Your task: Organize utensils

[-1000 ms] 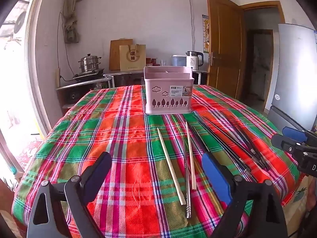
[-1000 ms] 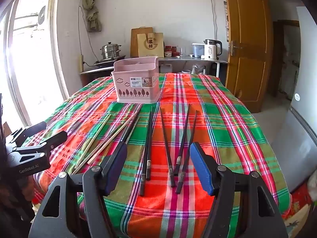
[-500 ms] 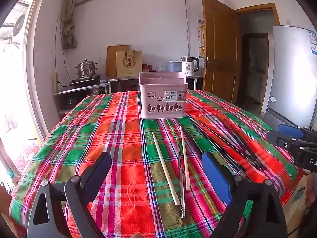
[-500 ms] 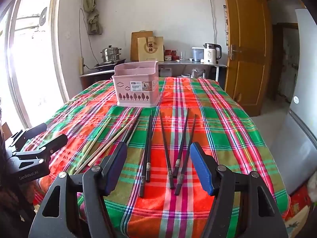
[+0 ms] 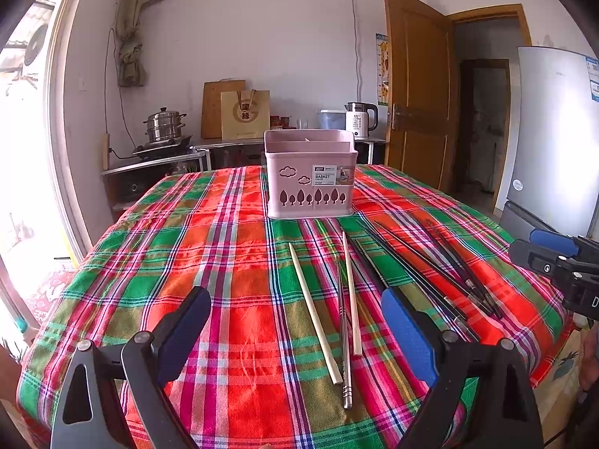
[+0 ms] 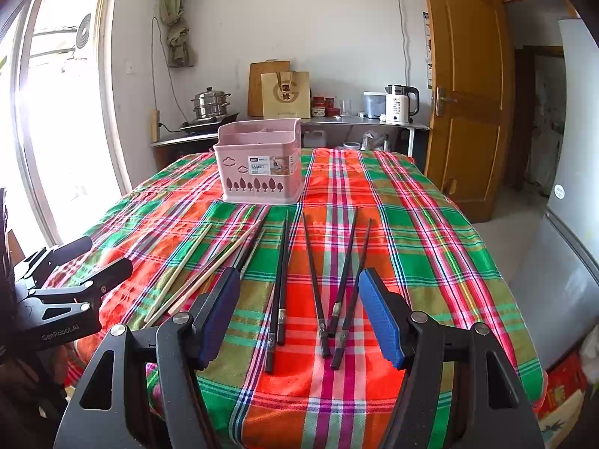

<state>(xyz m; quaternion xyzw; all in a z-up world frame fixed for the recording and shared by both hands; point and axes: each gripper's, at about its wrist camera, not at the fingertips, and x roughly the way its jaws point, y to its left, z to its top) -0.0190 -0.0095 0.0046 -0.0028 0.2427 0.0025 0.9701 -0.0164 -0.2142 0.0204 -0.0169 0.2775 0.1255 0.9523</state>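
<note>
Hovering released and empty, right gripper [image 6: 299, 314] has the black chopsticks [image 6: 318, 292] directly between its pads, long axes running ahead toward pink basket [image 6: 260, 161]; left gripper [image 5: 295, 331], likewise released, faces the wooden pair [image 5: 314, 314].

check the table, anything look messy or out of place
Yes. Wooden chopsticks, a metal chopstick and black chopsticks lie loose and splayed at different angles on the plaid cloth, all outside the pink basket. Nothing looks spilled or broken. Both tools are open, holding nothing.
</note>
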